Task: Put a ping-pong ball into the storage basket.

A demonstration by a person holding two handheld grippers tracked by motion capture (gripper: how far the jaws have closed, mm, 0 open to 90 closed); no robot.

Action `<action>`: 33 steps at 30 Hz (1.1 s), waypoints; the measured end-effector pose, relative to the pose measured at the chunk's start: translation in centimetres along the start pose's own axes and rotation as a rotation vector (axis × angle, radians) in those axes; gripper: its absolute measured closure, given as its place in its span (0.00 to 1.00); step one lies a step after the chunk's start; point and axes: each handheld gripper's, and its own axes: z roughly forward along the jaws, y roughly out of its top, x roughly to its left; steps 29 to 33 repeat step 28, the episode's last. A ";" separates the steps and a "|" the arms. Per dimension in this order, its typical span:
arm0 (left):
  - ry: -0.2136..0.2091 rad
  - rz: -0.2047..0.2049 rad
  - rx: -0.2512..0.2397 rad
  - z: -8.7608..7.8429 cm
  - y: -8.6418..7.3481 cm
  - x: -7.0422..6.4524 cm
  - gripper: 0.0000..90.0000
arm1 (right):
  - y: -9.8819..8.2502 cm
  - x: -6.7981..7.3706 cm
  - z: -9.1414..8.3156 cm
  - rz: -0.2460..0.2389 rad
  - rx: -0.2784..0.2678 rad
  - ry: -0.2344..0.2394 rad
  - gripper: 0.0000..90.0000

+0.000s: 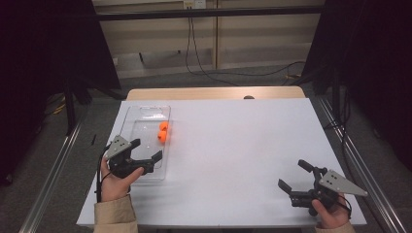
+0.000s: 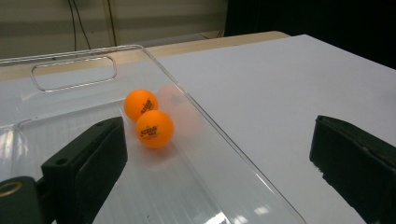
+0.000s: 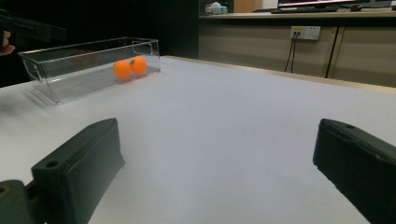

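Observation:
A clear plastic bin (image 1: 141,114) lies at the table's left side, holding two orange ping-pong balls (image 1: 163,132) against its right wall. In the left gripper view the balls (image 2: 152,122) sit side by side inside the bin (image 2: 70,81). My left gripper (image 1: 147,149) hangs open over the bin's near end, one jaw above the bin, the other over its right wall. My right gripper (image 1: 294,175) is open near the table's front right corner, nothing between its jaws. The right gripper view shows the bin (image 3: 79,70) and balls (image 3: 130,67) far off at the left.
The white table (image 1: 233,145) spreads wide and bare between the bin and my right gripper. A wooden strip (image 1: 214,92) borders its far edge. Cables (image 1: 204,68) trail on the floor beyond, and dark curtains stand on both sides.

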 end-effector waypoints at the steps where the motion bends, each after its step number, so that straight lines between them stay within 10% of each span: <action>1: -0.001 -0.007 -0.006 -0.1 0.0 0.0 0.05 | 0.0 0.0 0.0 0.000 0.000 0.000 0.01; 33: 0.001 -0.014 -0.069 -1.4 -2.4 0.3 0.04 | 0.0 0.1 0.1 -0.005 0.001 0.004 0.01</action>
